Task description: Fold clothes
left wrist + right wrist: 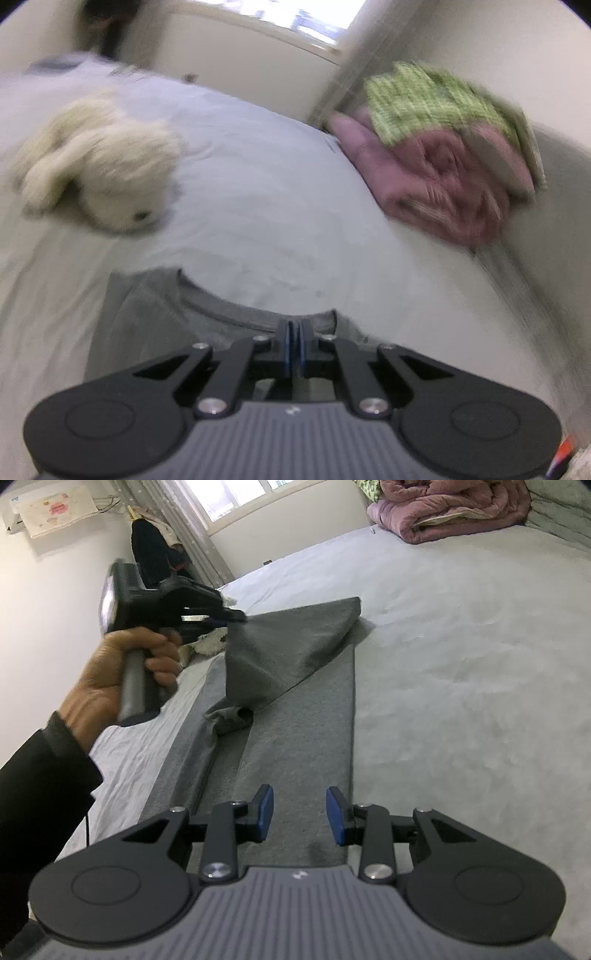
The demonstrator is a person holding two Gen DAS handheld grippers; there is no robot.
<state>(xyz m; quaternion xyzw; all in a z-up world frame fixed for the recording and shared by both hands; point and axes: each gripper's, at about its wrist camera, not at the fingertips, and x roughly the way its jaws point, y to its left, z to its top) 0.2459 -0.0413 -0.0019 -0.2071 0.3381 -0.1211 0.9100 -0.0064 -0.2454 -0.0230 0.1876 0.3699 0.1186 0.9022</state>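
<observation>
So the grey shirt (295, 716) is laid out lengthwise on the bed (461, 664), partly folded into a long strip that runs away from the right gripper (300, 820). The left gripper (236, 617) has its fingers pinched tight on the far part of the shirt — from the right wrist view you can see the fabric pulled up off the bed into a little tent shape, hanging from the closed tips. The left hand (122, 664) is wrapped around the handle, dark sleeve (40, 786) behind it. In the left wrist view the blue pads (286, 343) are pressed together right at the shirt's collar edge, though that picture is pretty blurry.

The right gripper sits low over the near end of the shirt with its jaws partly open — nothing is pinched between the blue pads, just the flat grey fabric below them. Can't tell if the tips actually touch the cloth.

Other stuff on the bed: a cream stuffed toy (99, 162) well off to the left side, and a bundled pink quilt (454, 509) at the far end with a green checked cloth (432, 99) on top of it. There's a window (251, 494) on the far wall.
</observation>
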